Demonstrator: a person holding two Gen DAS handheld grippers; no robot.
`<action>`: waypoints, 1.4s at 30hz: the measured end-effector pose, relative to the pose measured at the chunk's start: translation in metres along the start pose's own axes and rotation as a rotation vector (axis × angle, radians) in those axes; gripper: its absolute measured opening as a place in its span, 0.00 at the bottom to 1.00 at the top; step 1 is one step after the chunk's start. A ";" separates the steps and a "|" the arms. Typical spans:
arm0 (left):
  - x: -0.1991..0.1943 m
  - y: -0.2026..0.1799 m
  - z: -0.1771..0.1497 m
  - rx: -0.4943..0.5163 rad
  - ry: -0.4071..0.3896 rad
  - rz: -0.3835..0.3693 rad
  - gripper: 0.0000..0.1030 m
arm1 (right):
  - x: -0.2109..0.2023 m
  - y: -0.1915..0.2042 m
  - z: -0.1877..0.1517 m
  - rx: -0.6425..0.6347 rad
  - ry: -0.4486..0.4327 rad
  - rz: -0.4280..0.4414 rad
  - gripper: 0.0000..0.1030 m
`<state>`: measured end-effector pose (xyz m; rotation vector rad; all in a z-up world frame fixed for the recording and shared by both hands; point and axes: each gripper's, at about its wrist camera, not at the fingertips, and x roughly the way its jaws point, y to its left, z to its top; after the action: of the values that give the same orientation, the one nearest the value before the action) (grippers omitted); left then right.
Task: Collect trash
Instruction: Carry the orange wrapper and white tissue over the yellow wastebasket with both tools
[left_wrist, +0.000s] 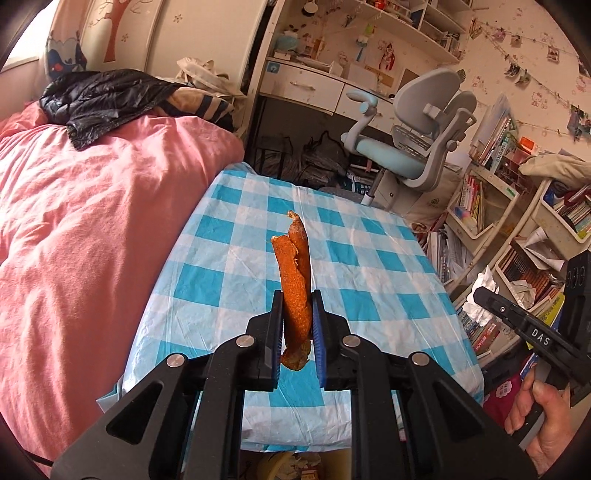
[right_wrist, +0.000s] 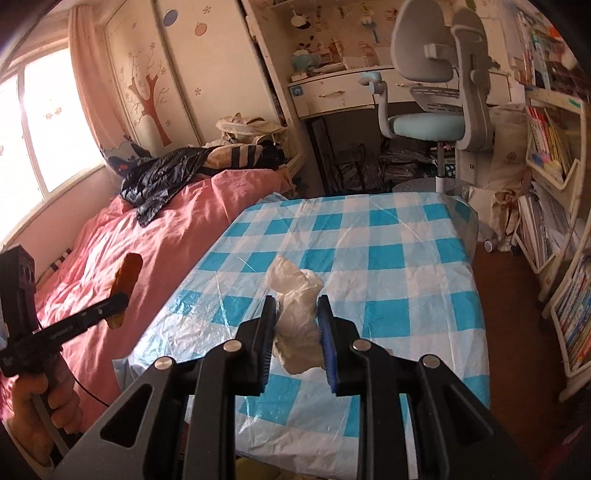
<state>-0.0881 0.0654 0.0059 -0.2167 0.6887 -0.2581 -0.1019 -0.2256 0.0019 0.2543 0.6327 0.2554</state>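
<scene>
The letters "DAS" stand in white on the black arm of the right gripper (left_wrist: 480, 295) at the right of the left wrist view. Other print is too small to read.

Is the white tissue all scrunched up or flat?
Scrunched up. The white tissue is a crumpled wad squeezed between the right gripper fingers, held above the checkered tablecloth.

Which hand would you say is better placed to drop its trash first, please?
Neither clearly: the left tongs grip the orange peel strip, the right tongs grip the crumpled white tissue, and no bin is clearly visible.
</scene>
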 end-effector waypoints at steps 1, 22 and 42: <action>0.000 -0.001 -0.001 -0.001 0.000 0.001 0.13 | 0.000 0.001 -0.001 0.006 -0.005 0.000 0.24; -0.001 -0.010 -0.007 0.003 -0.007 0.008 0.13 | 0.006 0.022 -0.008 -0.074 0.019 0.005 0.24; 0.003 -0.016 -0.006 0.002 -0.021 -0.018 0.13 | 0.006 0.021 -0.007 -0.073 0.014 0.026 0.24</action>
<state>-0.0924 0.0489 0.0043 -0.2241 0.6657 -0.2737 -0.1045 -0.2030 -0.0005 0.1911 0.6326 0.3052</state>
